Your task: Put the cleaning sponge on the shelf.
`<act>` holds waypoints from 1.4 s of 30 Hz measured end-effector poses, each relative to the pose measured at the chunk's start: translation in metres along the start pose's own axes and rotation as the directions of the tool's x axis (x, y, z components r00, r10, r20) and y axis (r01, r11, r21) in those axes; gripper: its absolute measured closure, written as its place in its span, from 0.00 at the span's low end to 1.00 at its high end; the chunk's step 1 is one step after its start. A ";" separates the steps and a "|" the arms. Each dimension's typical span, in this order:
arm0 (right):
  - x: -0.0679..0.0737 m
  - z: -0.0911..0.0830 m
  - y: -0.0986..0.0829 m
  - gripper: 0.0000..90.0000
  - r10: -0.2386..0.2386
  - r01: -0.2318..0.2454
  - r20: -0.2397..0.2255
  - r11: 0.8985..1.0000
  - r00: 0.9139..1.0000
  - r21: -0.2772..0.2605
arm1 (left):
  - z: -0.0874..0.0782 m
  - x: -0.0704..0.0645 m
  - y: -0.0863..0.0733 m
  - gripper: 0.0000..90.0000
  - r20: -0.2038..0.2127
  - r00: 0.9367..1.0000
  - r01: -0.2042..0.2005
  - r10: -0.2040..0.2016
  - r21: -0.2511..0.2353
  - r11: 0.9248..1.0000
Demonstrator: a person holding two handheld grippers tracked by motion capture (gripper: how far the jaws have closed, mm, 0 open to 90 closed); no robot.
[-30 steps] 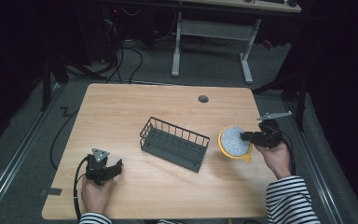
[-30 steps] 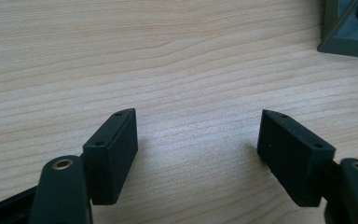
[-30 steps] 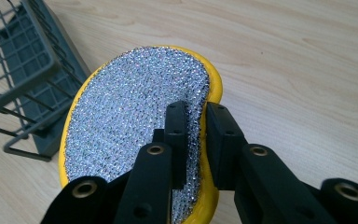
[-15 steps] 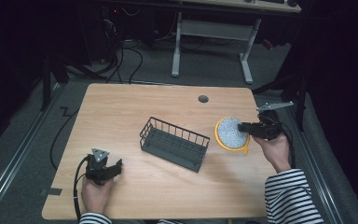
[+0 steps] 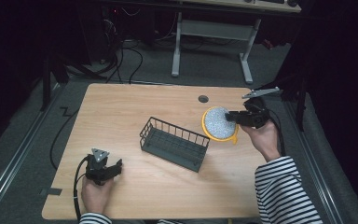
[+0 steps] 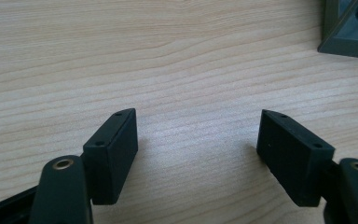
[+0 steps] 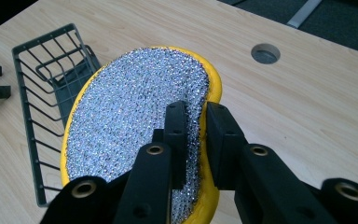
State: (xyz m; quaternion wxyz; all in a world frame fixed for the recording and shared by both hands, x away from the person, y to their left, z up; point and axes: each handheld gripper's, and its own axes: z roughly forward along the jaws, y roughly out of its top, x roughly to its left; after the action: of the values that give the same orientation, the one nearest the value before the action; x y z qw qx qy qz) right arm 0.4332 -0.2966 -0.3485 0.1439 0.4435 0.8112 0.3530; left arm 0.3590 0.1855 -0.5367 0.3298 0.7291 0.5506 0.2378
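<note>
I am pinching the yellow-backed scrubbing sponge (image 5: pixel 219 123) by its edge in my right claw (image 5: pixel 231 118), holding it off the desk (image 5: pixel 121 107) with the wire basket (image 5: pixel 175 143) lying toward eight o'clock, nearer this hand, while my left claw (image 6: pixel 196 140) is resting open.

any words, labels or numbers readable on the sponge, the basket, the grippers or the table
None: no text can be read anywhere.
The yellow sponge with its silver scrubbing face, held in the right gripper, bears no print.
The dark wire basket carries no label.
The left gripper and the wooden table show no lettering or numbers.
</note>
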 end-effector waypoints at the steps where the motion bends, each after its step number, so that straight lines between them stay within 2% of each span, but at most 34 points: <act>1: 0.000 0.000 0.000 0.88 0.000 0.000 0.000 1.000 1.000 0.000 | 0.000 0.000 0.000 0.33 0.000 1.000 0.000 0.000 0.000 1.000; 6: 0.010 0.019 0.008 0.88 -0.012 0.013 -0.017 1.000 1.000 0.021 | 0.000 0.000 0.000 0.33 0.000 1.000 0.000 0.000 0.000 1.000; 14: 0.021 0.038 0.015 0.88 -0.019 0.020 -0.044 0.999 0.999 0.028 | 0.000 0.000 0.000 0.33 0.000 1.000 0.000 0.000 0.000 1.000; 22: 0.040 0.063 0.025 0.88 -0.056 0.060 -0.067 0.997 0.996 0.053 | 0.000 0.000 0.000 0.33 0.000 1.000 0.000 0.000 0.000 1.000; 28: 0.050 0.076 0.026 0.88 -0.085 0.091 -0.083 0.993 0.993 0.070 | 0.000 0.000 0.000 0.33 0.000 1.000 0.000 0.000 0.000 1.000; 34: 0.058 0.082 0.027 0.87 -0.110 0.117 -0.092 0.990 0.990 0.076 | 0.000 0.000 0.000 0.33 0.000 1.000 0.000 0.000 0.000 1.000; 37: 0.061 0.084 0.026 0.87 -0.134 0.139 -0.076 0.987 0.988 0.077 | 0.000 0.000 0.000 0.33 0.000 1.000 0.000 0.000 0.000 1.000; 42: 0.065 0.087 0.023 0.87 -0.151 0.159 -0.090 0.984 0.984 0.085 | 0.000 0.000 0.000 0.33 0.000 1.000 0.000 0.000 0.000 1.000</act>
State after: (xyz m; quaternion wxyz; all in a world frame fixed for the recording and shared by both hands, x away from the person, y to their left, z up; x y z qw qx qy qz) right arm 0.4579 -0.1960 -0.3895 0.1166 0.3701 0.8639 0.3210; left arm 0.3589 0.1855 -0.5367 0.3298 0.7289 0.5507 0.2379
